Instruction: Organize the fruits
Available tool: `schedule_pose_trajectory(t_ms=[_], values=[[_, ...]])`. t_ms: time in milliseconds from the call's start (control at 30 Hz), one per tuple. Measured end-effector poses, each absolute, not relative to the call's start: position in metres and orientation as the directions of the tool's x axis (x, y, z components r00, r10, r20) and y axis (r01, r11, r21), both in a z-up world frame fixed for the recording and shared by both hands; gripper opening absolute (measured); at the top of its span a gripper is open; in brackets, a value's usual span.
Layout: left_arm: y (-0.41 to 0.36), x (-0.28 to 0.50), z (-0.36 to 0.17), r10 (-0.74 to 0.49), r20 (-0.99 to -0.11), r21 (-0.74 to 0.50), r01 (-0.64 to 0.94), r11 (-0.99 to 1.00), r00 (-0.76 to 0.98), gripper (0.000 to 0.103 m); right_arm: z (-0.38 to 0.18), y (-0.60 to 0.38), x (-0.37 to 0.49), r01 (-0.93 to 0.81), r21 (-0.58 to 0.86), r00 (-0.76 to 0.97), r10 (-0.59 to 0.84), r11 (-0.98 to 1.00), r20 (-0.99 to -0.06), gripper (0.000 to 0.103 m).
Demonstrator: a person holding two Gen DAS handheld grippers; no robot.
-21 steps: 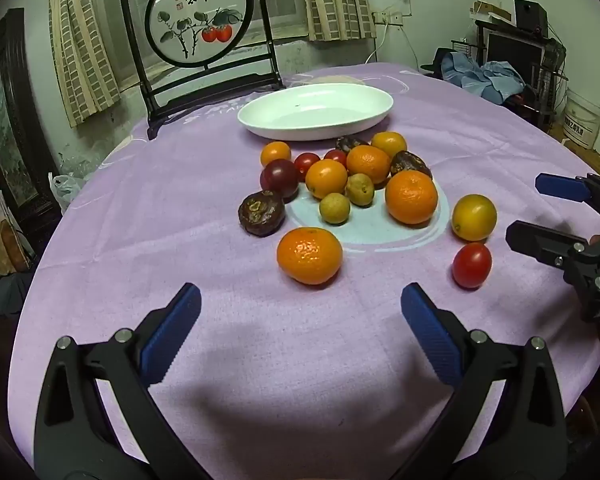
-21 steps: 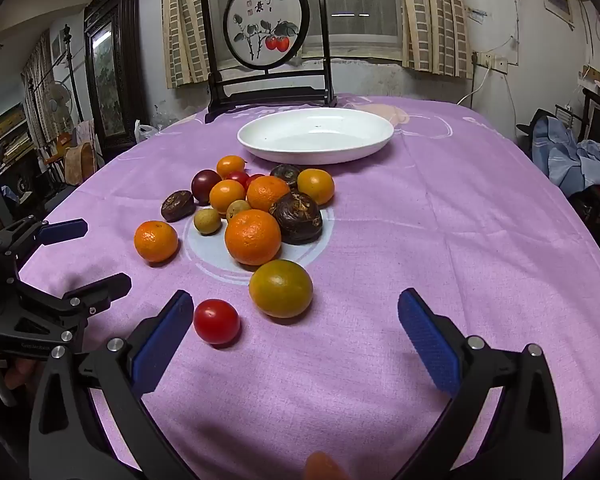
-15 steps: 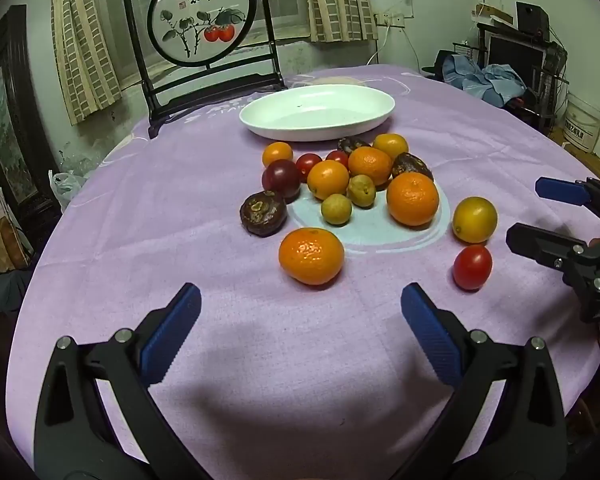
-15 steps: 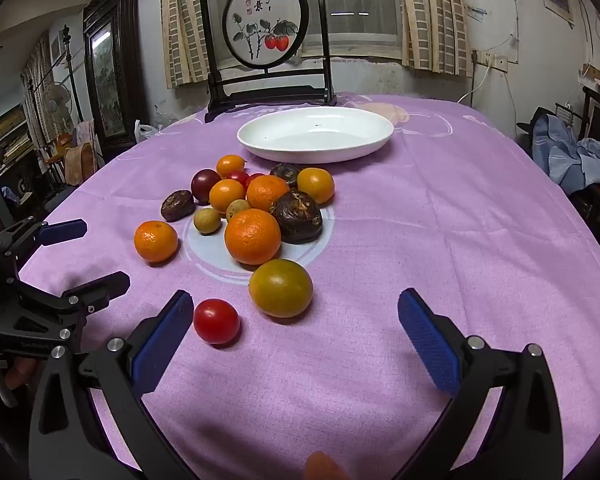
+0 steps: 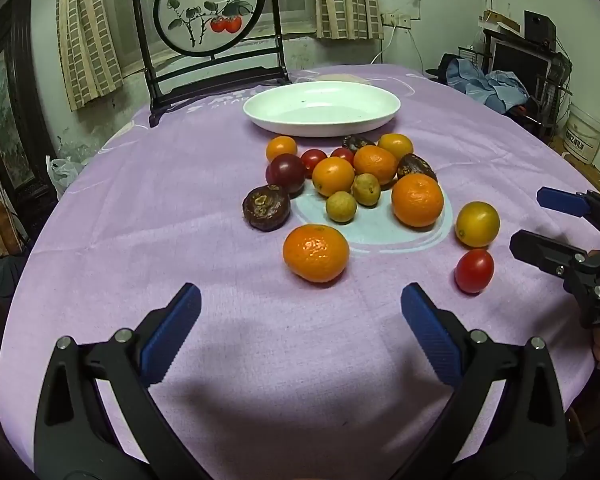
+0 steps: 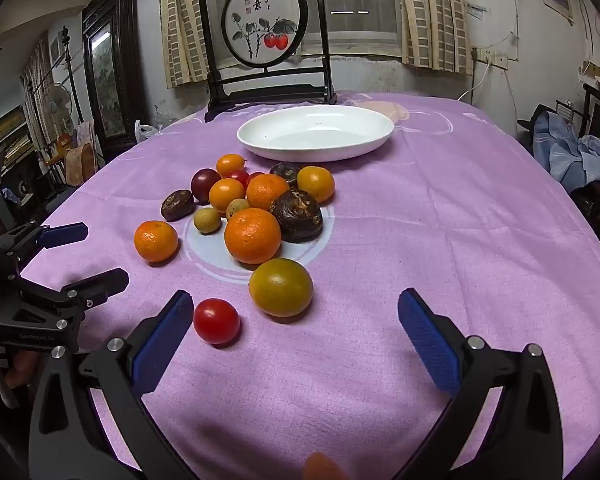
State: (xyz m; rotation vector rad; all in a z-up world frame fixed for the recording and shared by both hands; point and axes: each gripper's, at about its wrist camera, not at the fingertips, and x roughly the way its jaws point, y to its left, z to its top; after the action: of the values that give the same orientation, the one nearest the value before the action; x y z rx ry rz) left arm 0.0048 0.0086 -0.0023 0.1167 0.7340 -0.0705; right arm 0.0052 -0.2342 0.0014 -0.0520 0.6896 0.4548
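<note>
Barely any change is seen against the earlier frames: fruit unmoved, white dish (image 5: 322, 109) empty, so sorting is judged not started. Left tool (image 5: 300, 316) is spread wide, nothing gripped; nearest orange (image 5: 315, 253) lies just ahead. Right tool (image 6: 292, 322) is likewise released, with cherry tomato (image 6: 216, 321) beside its left finger on the desk (image 6: 440, 216).

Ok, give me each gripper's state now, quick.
Left gripper: open, holding nothing.
Right gripper: open, holding nothing.
</note>
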Motion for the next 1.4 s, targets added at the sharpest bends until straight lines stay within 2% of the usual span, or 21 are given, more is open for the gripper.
schedule_pose_trajectory(t_ms=[1400], values=[[0.0119,0.0072,-0.0031,-0.042,-0.682,0.041,0.095,0.995,0.730,0.101,-0.0037,-0.2374,0.0085,-0.409,0.150,0.656,0.404,0.900,-0.637,0.102]])
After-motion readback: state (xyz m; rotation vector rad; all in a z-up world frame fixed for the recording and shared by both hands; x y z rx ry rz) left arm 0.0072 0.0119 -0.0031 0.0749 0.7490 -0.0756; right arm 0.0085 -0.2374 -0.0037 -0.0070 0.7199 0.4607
